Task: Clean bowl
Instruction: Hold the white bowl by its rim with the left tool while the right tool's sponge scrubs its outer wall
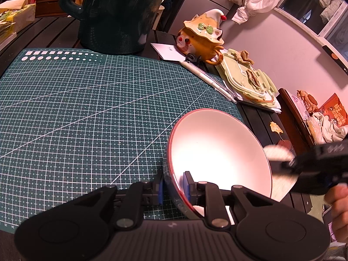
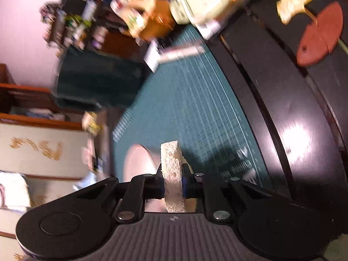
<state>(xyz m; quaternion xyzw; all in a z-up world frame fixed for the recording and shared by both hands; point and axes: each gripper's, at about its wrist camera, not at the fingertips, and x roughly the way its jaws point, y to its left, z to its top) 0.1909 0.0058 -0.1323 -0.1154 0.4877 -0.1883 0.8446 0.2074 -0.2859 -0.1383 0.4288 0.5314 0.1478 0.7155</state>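
Worktop [image 1: 256, 117]: dark, carrying a green cutting mat [image 1: 87, 108].
Bowl [image 1: 217, 148]: white inside, red rim, tilted at the mat's right corner.
Left gripper [image 1: 173, 188]: fingers clamped narrow on the bowl's near rim, one pad inside, one outside.
Right gripper [image 2: 173, 184]: fingers pinching a pale sponge [image 2: 171, 163], just beside the bowl's right rim.
Background: dark pitcher [image 1: 113, 13], cat-shaped mug [image 1: 200, 41], pen [image 1: 208, 80].

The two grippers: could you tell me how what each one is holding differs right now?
The left gripper clamps the rim of a smooth, white, tilted bowl; the right gripper squeezes a pale, porous sponge flat between its pads. Both are shut over the green cutting mat.
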